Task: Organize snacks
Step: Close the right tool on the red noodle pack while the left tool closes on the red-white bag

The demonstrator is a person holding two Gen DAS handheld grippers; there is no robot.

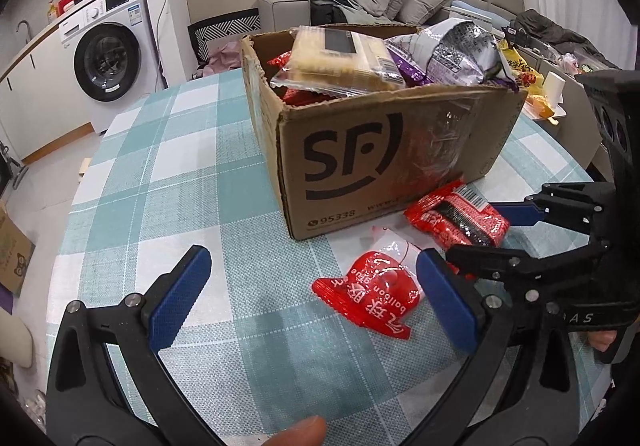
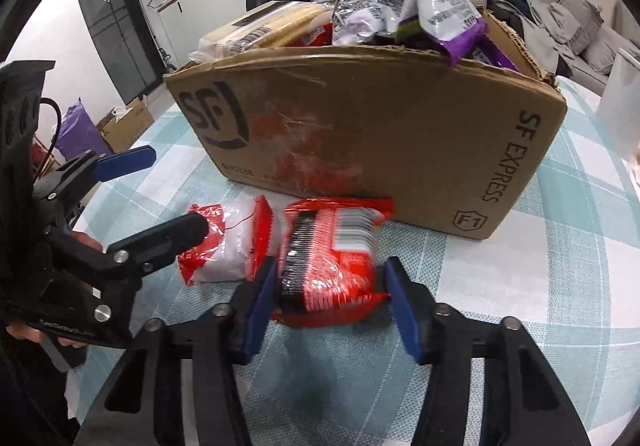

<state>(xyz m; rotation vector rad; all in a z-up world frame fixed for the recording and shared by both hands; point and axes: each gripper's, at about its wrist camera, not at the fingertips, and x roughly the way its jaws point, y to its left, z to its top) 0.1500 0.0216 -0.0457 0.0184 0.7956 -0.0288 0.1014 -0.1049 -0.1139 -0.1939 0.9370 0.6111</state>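
A cardboard box (image 2: 360,134) full of snacks sits on the checked surface (image 1: 180,174). Two red snack packs lie just in front of it.

The red noodle pack (image 2: 328,266) lies right between the two blue fingers of the right gripper (image 2: 328,302). The left finger touches the pack's side. The right finger looks a tiny bit apart from it. So this gripper is open around the pack and is not squeezing it yet. The pack's long side points away from the gripper, toward the box.

The red-and-clear pack (image 1: 370,292) lies beside the noodle pack. The left gripper (image 1: 316,298) is wide open. Its right finger is just beside this pack, and the pack sits a little to the right between the fingers.

The right gripper is nearer to a grab. I think it only needs to close, then lift the noodle pack up into the box.
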